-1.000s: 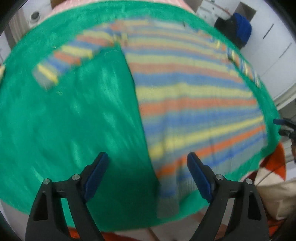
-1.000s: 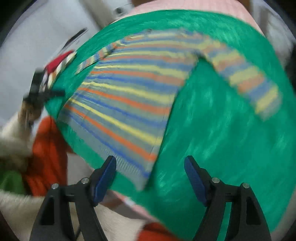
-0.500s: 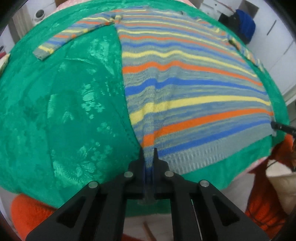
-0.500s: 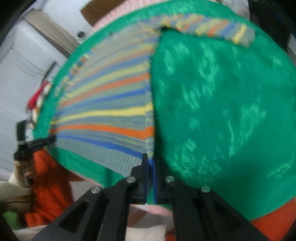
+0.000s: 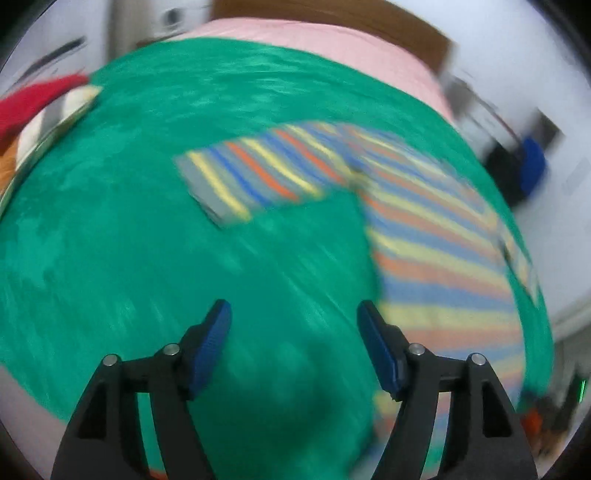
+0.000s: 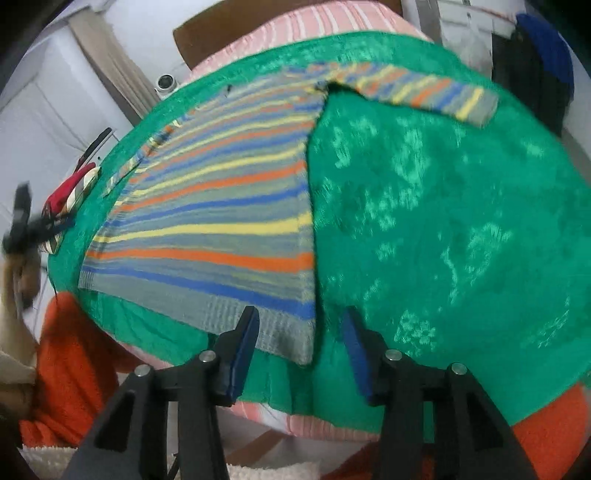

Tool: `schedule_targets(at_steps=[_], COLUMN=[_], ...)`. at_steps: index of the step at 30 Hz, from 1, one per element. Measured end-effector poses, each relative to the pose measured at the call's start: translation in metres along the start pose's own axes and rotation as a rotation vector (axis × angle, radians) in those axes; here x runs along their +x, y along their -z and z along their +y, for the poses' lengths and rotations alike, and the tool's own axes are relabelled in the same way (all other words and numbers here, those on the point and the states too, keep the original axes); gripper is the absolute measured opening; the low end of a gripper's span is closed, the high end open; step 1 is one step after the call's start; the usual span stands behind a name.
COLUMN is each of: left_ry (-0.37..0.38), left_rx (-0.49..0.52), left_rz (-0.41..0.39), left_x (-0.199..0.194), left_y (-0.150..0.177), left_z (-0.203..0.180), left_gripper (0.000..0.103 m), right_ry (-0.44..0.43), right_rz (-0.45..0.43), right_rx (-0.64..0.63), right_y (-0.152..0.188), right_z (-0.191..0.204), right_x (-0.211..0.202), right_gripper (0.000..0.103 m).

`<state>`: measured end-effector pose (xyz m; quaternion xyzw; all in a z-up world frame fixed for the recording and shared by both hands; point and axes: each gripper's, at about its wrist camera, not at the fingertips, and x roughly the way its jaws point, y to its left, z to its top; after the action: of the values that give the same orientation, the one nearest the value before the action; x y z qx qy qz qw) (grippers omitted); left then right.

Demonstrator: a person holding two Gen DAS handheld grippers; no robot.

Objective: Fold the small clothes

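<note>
A small striped sweater (image 6: pixel 221 221) in grey, blue, orange and yellow lies flat on a green cloth (image 6: pixel 443 240). One sleeve (image 6: pixel 424 92) sticks out to the side. My right gripper (image 6: pixel 300 317) hovers over the sweater's near hem corner; its jaws are opening and the pads do not press the knit. In the blurred left wrist view the other sleeve (image 5: pixel 240 184) lies ahead, with the sweater body (image 5: pixel 443 266) to the right. My left gripper (image 5: pixel 293 314) is over bare green cloth (image 5: pixel 129 258), its jaws opening with nothing between them.
The green cloth covers a pink striped sheet (image 6: pixel 314 22). A red and white garment (image 5: pixel 44 99) sits at the cloth's left edge. An orange garment (image 6: pixel 66 350) lies below the near edge. A blue item on dark furniture (image 5: pixel 532 166) stands at the far right.
Half a second ago both grippers were shut at the sweater's hem corners; now both have let go. The left gripper has swung left over the green cloth, towards the sleeve.
</note>
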<state>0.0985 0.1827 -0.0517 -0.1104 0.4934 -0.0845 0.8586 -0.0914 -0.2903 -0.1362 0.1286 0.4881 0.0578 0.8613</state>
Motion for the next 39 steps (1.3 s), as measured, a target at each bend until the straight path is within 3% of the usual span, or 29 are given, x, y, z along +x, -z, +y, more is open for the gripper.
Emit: schedule_targets(at_steps=[4, 6, 7, 9, 12, 15, 18, 19, 20, 22, 26, 28, 29, 32, 34, 38, 39], left_ry=[-0.015, -0.02, -0.042, -0.074, -0.218, -0.243, -0.285, -0.291, -0.287, -0.244, -0.147, -0.104, -0.1, -0.1, -0.097, -0.032, -0.049], left_rx=[-0.149, -0.213, -0.228, -0.259, -0.25, -0.237, -0.192, -0.197, -0.206, -0.193, -0.018, 0.069, 0.111, 0.179, 0.148, -0.158, -0.228], left_rz=[0.068, 0.08, 0.073, 0.041, -0.058, -0.015, -0.019, -0.021, -0.025, -0.056, -0.043, -0.029, -0.029, -0.049, -0.075, -0.146, -0.146], left_x=[0.057, 0.081, 0.085, 0.083, 0.062, 0.074, 0.075, 0.072, 0.066, 0.05, 0.017, 0.006, 0.001, -0.003, -0.002, 0.005, 0.013], left_y=[-0.047, -0.055, -0.054, -0.057, -0.062, -0.064, -0.056, -0.053, -0.047, -0.033, 0.008, 0.031, 0.042, 0.052, 0.04, -0.025, -0.044], left_z=[0.034, 0.041, 0.04, 0.043, 0.06, 0.074, 0.067, 0.063, 0.06, 0.053, 0.016, -0.004, -0.013, -0.022, -0.013, 0.052, 0.07], left_gripper=[0.069, 0.043, 0.0, 0.002, 0.001, 0.003, 0.012, 0.025, 0.042, 0.055, 0.06, 0.071, 0.077, 0.078, 0.078, 0.078, 0.077], right_ry=[-0.012, -0.002, 0.004, 0.012, 0.024, 0.026, 0.025, 0.033, 0.042, 0.051, 0.078, 0.094, 0.106, 0.119, 0.108, 0.12, 0.128], right_rz=[-0.011, -0.017, -0.021, -0.035, -0.08, -0.102, -0.08, -0.074, -0.074, -0.104, -0.138, -0.142, -0.15, -0.169, -0.168, -0.156, -0.151], right_rx=[0.013, 0.005, 0.0, -0.007, 0.001, 0.024, 0.044, 0.05, 0.053, 0.059, 0.076, 0.067, 0.056, 0.06, 0.073, 0.017, -0.001], right_y=[0.0, 0.001, 0.001, 0.005, 0.006, 0.007, 0.005, 0.005, 0.005, 0.005, 0.003, 0.0, -0.002, -0.006, -0.007, -0.003, -0.001], right_z=[0.006, 0.01, 0.013, 0.012, 0.009, 0.002, -0.002, -0.002, -0.003, -0.004, -0.013, -0.017, -0.018, -0.019, -0.018, -0.003, 0.002], right_x=[0.007, 0.01, 0.01, 0.007, -0.004, -0.009, -0.002, -0.001, -0.001, -0.009, -0.025, -0.029, -0.031, -0.032, -0.031, -0.023, -0.021], right_gripper=[0.046, 0.046, 0.046, 0.046, 0.046, 0.046, 0.046, 0.046, 0.05, 0.06, 0.066, 0.066, 0.066, 0.066, 0.066, 0.066, 0.066])
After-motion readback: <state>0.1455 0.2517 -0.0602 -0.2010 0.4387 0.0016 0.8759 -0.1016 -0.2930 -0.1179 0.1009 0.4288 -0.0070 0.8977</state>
